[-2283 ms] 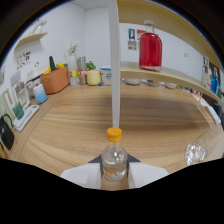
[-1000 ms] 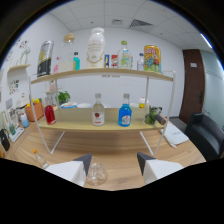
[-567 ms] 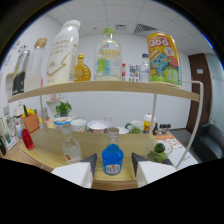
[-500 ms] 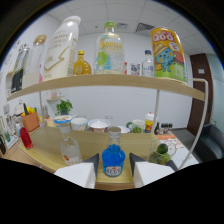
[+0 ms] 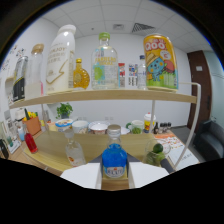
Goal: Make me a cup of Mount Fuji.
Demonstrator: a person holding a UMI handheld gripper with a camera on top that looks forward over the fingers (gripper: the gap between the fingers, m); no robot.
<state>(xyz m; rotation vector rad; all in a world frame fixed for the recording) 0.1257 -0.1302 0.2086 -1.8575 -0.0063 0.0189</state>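
A blue bottle (image 5: 114, 161) with a grey cap stands on the lower wooden shelf (image 5: 47, 152), right between my fingers. My gripper (image 5: 114, 176) is open around it, with a white finger on either side, the left one (image 5: 82, 176) and the right one (image 5: 146, 175) both close to its sides. A clear glass bottle (image 5: 75, 151) stands just left of it. To its right is a glass holding green fruit (image 5: 155, 152).
The upper shelf (image 5: 100, 95) carries a tall white bottle (image 5: 60, 60), a round amber bottle (image 5: 80, 75), a clear green-labelled bottle (image 5: 105, 62) and a yellow can (image 5: 160, 62). Bowls and cups (image 5: 97, 127) line a counter behind. A red bottle (image 5: 31, 142) stands far left.
I swung from the table and glass up to the shelf rack. The blue bottle has grown larger and now sits deeper between the fingers, which have narrowed around it.
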